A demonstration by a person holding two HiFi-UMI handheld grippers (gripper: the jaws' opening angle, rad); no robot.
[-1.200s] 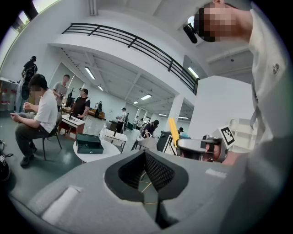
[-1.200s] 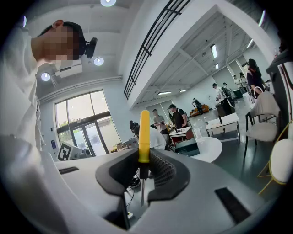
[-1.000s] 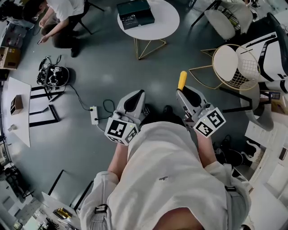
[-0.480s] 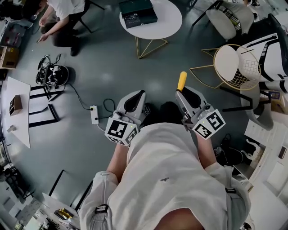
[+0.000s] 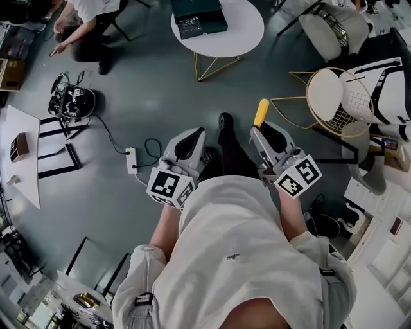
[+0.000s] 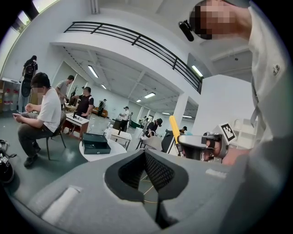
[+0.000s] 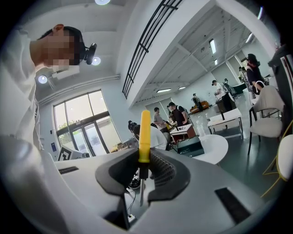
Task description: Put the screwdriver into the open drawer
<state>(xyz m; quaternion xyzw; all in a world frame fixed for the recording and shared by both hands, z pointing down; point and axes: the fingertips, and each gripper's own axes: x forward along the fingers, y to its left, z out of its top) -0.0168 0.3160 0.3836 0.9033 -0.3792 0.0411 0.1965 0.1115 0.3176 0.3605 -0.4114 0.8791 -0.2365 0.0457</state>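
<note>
Shirt fabric (image 5: 237, 257), pale and loose, fills the nearest part of the head view, and both forearms reach out from it above a grey floor (image 5: 160, 90). The left tool (image 5: 191, 140), its marker cube (image 5: 168, 186) nearest the body, points away from the person. In the left gripper view its two dark pads meet at their tips with nothing between them. Beside it and apart from it, the right tool (image 5: 263, 132) points the same way and pinches the screwdriver (image 5: 261, 112). The pads press on it about where the yellow handle meets the black collar, so the jaws stand partly spread round it. In the right gripper view the handle rises above the pads and the thin metal shaft shows below them in the gap. A little farther out, between the two tools, a dark shoe (image 5: 225, 121) is on the floor. Left of the left tool lies a white power strip (image 5: 131, 160) with its cable. Farther off stands a round white worktop (image 5: 241, 32) on gold wire legs, with a dark green box (image 5: 198, 16) toward its left edge. A gold wire chair (image 5: 337, 96) stands to the right, and a person (image 5: 90, 26) sits toward the far left of the floor.
</note>
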